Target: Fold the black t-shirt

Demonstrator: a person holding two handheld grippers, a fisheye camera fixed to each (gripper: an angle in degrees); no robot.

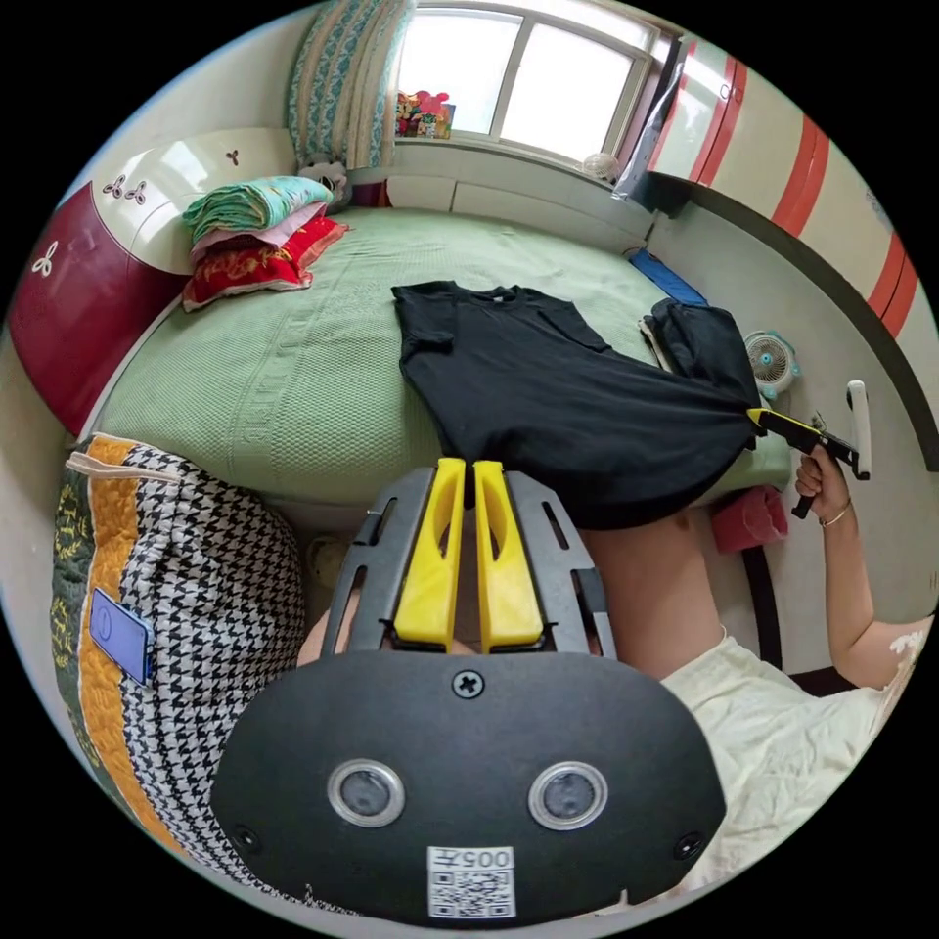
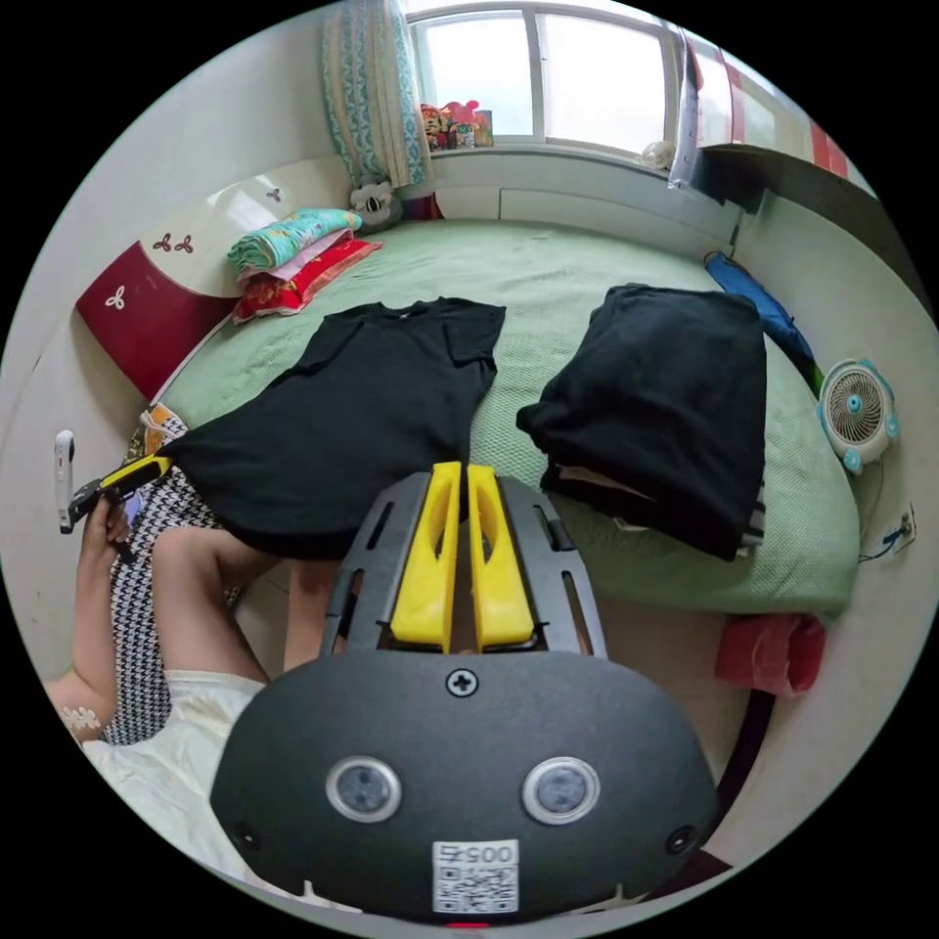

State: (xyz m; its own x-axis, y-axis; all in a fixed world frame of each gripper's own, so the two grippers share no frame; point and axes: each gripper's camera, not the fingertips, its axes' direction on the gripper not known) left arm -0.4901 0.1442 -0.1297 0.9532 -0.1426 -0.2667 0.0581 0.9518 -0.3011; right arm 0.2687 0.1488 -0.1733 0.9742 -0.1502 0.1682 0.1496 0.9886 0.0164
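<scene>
The black t-shirt lies flat on the green bed, collar toward the window, its hem pulled out past the near edge. My left gripper is shut on one hem corner. From the right gripper view, that same gripper pinches the far left corner of the t-shirt. My right gripper is shut on the other hem corner, and it appears in the left gripper view as the right gripper with a hand behind it. The hem is stretched taut between both grippers.
A stack of folded black clothes sits on the bed beside the shirt. Folded bedding is piled by the headboard. A small fan stands on the floor. A houndstooth cushion and the person's legs are near the bed edge.
</scene>
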